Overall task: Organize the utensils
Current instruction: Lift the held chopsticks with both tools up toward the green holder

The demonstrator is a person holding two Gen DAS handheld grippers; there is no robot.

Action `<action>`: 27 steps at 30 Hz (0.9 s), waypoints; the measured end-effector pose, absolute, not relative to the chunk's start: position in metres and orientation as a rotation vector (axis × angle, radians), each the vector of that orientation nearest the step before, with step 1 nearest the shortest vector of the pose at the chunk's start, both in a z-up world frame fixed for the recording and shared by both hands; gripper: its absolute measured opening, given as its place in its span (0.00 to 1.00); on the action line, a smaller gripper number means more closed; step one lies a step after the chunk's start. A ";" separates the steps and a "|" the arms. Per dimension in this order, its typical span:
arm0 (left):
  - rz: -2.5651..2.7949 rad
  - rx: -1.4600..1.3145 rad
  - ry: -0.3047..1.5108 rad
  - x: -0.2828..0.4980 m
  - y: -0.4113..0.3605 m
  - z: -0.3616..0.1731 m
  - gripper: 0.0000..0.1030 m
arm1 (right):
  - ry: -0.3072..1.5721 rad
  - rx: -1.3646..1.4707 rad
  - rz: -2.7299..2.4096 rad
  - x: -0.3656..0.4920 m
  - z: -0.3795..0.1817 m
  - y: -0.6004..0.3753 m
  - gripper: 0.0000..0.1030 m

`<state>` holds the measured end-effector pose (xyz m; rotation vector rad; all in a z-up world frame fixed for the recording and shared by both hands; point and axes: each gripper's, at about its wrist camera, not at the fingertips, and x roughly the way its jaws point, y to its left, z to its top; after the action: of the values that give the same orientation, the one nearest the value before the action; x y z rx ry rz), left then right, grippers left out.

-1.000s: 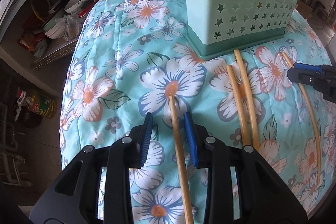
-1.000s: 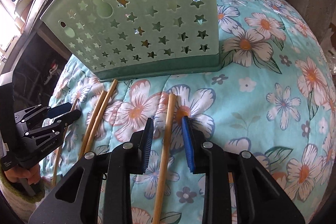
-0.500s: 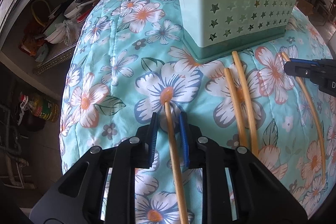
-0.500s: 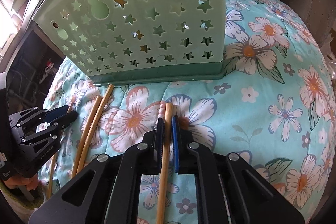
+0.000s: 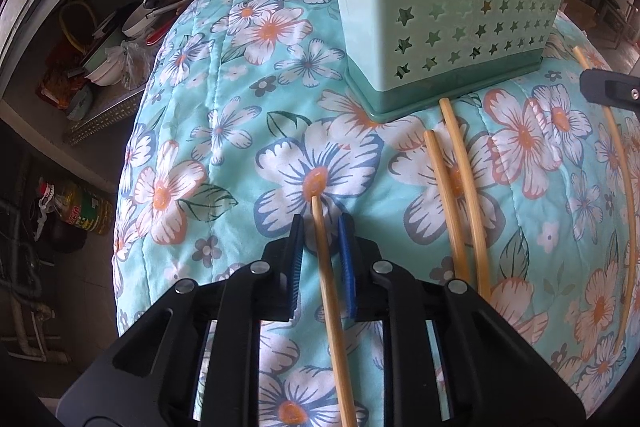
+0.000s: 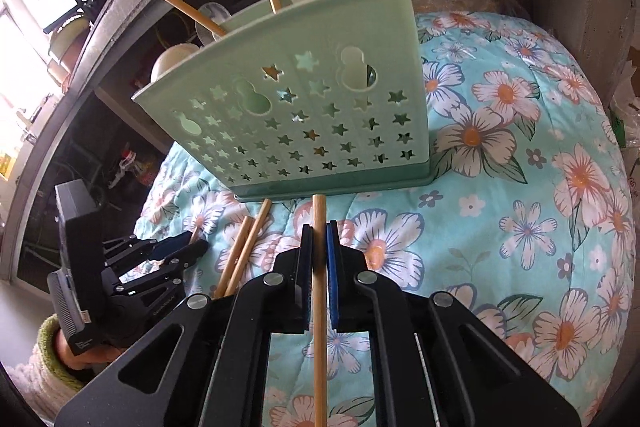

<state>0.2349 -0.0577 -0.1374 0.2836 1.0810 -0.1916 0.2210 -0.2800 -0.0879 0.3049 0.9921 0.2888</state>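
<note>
The right gripper [image 6: 319, 251] clamps a thin bamboo chopstick [image 6: 319, 307] pointing at twelve o'clock toward the pale-green star-punched plastic utensil basket [image 6: 304, 115], while the left gripper [image 5: 321, 259], jaws closing, straddles another bamboo chopstick [image 5: 332, 307] lying on the floral quilted cloth [image 5: 224, 131].

We note a floral quilted cover [image 5: 224, 131] over the work surface. Left of it, a dim shelf [image 5: 104, 107] holds bowls [image 5: 106, 73] and a bag (contents unclear); an oil bottle [image 5: 86, 211] stands below. Bright window [image 6: 24, 39] daylight enters at left.
</note>
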 end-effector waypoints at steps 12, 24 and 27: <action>-0.211 0.210 1.079 0.237 -0.049 -0.137 0.12 | 0.922 0.380 0.320 0.195 -0.061 -0.300 0.07; -0.217 0.103 1.072 0.243 -0.032 -0.129 0.05 | 0.875 0.414 0.310 0.171 -0.046 -0.313 0.07; -0.213 0.080 1.052 0.242 -0.026 -0.119 0.05 | 0.855 0.418 0.307 0.166 -0.040 -0.317 0.07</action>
<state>0.2424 -0.0257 -0.1194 0.0801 1.0516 -0.2130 0.1662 -0.3170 -0.0400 0.4180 0.8551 0.3065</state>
